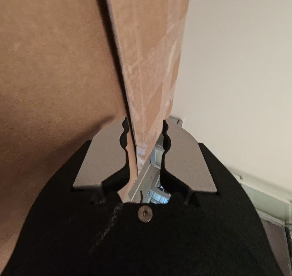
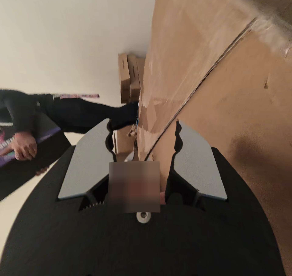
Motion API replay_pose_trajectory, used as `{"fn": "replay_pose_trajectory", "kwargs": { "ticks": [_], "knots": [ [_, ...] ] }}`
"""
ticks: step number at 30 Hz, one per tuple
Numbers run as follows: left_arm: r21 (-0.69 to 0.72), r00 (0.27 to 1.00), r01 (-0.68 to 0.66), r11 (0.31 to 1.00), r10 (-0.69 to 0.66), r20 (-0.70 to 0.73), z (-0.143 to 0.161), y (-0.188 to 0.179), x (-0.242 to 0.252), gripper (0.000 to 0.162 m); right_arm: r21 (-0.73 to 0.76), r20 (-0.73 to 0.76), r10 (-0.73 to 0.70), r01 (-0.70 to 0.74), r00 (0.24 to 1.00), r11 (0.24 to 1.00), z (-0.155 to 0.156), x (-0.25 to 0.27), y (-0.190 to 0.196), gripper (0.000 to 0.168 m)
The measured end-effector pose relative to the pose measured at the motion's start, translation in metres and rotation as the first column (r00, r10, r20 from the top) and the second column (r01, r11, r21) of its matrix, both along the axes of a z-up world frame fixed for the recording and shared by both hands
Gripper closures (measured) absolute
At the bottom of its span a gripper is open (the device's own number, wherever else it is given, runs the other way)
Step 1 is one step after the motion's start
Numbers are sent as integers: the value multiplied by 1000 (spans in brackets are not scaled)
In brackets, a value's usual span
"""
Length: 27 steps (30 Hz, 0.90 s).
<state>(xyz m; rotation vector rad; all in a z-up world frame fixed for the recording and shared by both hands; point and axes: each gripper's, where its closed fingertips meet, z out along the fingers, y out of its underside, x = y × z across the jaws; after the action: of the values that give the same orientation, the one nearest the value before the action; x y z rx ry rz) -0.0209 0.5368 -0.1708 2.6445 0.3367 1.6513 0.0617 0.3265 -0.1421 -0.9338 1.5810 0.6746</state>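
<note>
A large brown cardboard box [image 1: 55, 78] fills the left wrist view, and its tape-covered face [image 1: 150, 62] narrows down to a corner between my fingers. My left gripper [image 1: 145, 120] is open, with its jaws on either side of that taped face and the left finger against the box's edge. In the right wrist view the same kind of box [image 2: 229, 110] fills the right side, with a taped seam [image 2: 205, 76] running diagonally. My right gripper [image 2: 143, 121] is open wide against the box, and the seam ends between its fingers. Neither gripper is clamped on anything.
A person in black clothes [image 2: 71, 108] is on the left, holding a dark box with purple print [image 2: 31, 165] in one hand [image 2: 23, 148]. Several flat cardboard boxes [image 2: 126, 78] lean by a white wall [image 1: 237, 62]. A glass partition [image 1: 268, 205] is at the lower right. Across from one pair of fingers to the other is roughly 25 cm.
</note>
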Motion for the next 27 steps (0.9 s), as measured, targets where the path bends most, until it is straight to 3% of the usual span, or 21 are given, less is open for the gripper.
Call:
{"fn": "replay_pose_trajectory", "kwargs": {
  "ticks": [3,5,9,12,18,21,24,27],
  "knots": [
    [-27,999,-40,999,39,-31,-11,-1,4,124,30,-119,-61,65,991,997,-26,18,13,80],
    [-25,998,-42,999,41,-40,-14,0,10,129,80,-163,-116,130,980,988,-30,26,16,87],
    [-39,992,-38,998,33,-119,-24,1,22,141,78,-186,-146,163,972,984,-30,42,27,85],
    [-31,991,-58,998,54,-124,-27,1,22,146,40,-218,-156,168,963,985,-37,43,27,97],
    [-60,998,25,998,-28,-57,-12,-1,22,125,74,-216,-54,71,975,995,-31,35,35,87],
    [-75,999,-19,997,16,-44,-7,-1,9,127,69,-237,-15,32,971,997,-32,12,43,90],
    [-78,990,-138,987,136,-34,-10,23,-7,129,100,-266,-79,109,961,989,-32,6,43,92],
    [-79,996,-83,993,80,-35,-16,32,4,132,137,-273,-84,125,958,983,-29,10,57,89]
  ]
}}
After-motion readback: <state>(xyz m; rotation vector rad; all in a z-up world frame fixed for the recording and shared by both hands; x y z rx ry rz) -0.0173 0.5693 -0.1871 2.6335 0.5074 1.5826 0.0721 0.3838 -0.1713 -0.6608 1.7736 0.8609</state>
